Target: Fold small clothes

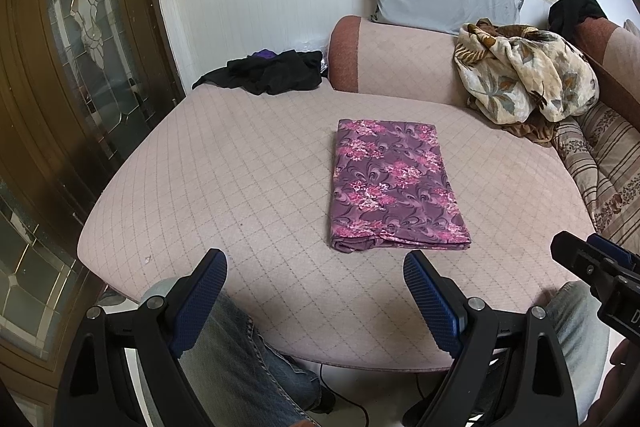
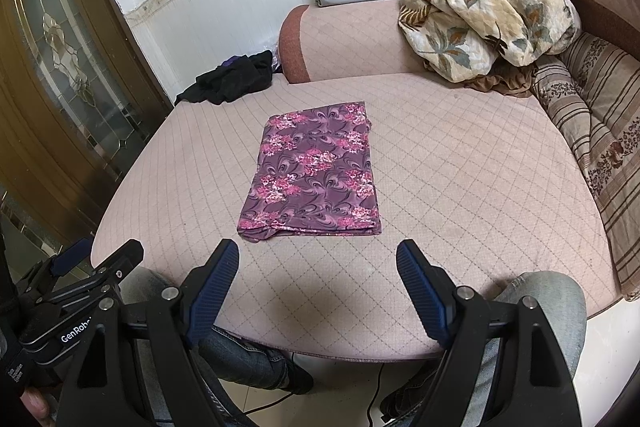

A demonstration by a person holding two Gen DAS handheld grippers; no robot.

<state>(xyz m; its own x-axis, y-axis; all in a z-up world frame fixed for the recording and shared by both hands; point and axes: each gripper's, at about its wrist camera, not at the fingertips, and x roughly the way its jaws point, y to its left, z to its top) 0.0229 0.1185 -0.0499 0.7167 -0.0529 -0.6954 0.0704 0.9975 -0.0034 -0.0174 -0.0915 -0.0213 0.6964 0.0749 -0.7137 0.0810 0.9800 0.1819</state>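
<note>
Both my left tongs point(image 1: 315, 269) and right tongs point(image 2: 318, 259) hang wide open, holding nothing. The purple cloth point(image 1: 394, 187) looks folded on the sofa point(image 1: 240, 167). I'd pinch its near corners evenly, should another fold be needed.

We hold both tools side by side, angled downward. The left tool point(image 1: 316, 269) and the right tool point(image 2: 318, 259) stand wide apart at the jaws, gripping nothing. Our knees point(image 1: 240, 347) sit below them.

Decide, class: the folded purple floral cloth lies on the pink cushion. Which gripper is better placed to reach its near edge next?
Slightly the right gripper: the purple floral cloth's near edge sits almost centred above its open fingers. For the left gripper, the cloth lies off to the right. Both are open and empty.
</note>
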